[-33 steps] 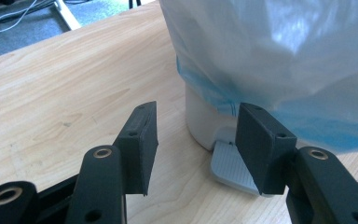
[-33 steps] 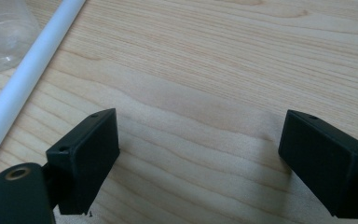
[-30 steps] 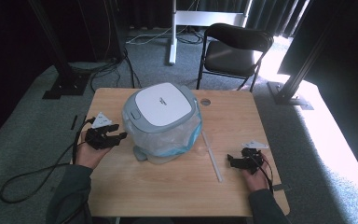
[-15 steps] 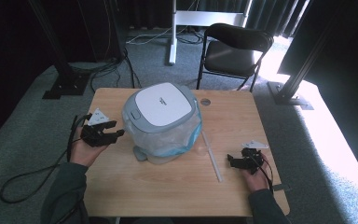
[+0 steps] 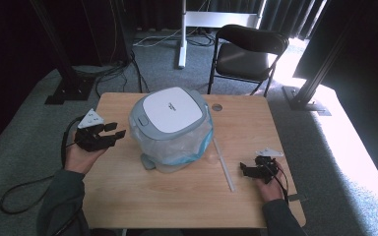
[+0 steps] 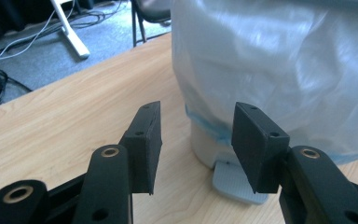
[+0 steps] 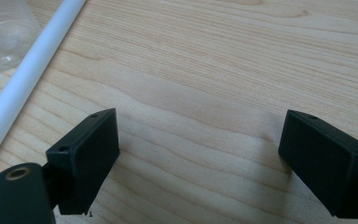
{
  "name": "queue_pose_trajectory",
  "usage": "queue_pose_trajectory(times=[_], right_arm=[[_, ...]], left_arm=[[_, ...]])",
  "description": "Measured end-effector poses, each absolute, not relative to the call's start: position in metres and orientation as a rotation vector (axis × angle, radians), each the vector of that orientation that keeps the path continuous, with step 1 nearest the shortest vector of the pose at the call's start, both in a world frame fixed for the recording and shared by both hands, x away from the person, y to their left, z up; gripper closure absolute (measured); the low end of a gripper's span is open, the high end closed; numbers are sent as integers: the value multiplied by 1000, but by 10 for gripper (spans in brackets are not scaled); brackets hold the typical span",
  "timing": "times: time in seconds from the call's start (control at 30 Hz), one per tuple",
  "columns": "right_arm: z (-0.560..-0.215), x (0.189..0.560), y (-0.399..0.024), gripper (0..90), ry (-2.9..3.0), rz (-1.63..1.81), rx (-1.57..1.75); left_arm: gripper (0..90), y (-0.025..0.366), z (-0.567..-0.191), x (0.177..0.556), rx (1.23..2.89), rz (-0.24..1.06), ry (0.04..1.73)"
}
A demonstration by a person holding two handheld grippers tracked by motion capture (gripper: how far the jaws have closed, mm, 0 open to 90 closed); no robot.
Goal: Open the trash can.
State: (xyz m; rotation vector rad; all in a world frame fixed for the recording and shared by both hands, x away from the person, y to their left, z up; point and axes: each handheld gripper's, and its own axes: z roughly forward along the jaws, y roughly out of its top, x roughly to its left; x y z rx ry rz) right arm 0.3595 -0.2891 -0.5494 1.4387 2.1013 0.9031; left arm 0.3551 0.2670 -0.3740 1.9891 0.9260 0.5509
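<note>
- The white-lidded bin point(image 5: 170, 129), lined with a clear plastic bag point(image 5: 197, 142), stands at the middle of the wooden table point(image 5: 177, 196), towards its far edge.
- The left gripper point(image 5: 109, 133) hovers at the table's left edge, near the bin, jaws parted and empty. In the left gripper view its jaws frame the bin's base and the grey foot pedal point(image 6: 235, 183), with the bag point(image 6: 279, 70) bulging above them.
- The right gripper point(image 5: 248, 170) rests low over the table near the right edge, jaws wide apart, holding nothing. A white rod point(image 5: 224, 164) lies on the wood between it and the bin.
- Step in hand, as judged: approach of the left gripper towards the bag-covered side of the bin.
- Next move likely calls for advancing the left gripper until the film sits between the jaws, then closing on the bag alone, not the rigid wall.
</note>
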Motion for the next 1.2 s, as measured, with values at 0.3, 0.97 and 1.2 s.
queue_pose_trajectory(times=[0.3, 0.97, 1.2], right_arm=[[-549, 360, -289, 116, 2101, 903, 1438], [-549, 359, -289, 116, 2102, 902, 1438], [-549, 359, -289, 116, 2102, 902, 1438]], left_arm=[[528, 263, -358, 356, 1970, 521, 887], [538, 241, -323, 361, 1950, 517, 803], [537, 231, -315, 366, 1931, 504, 790]])
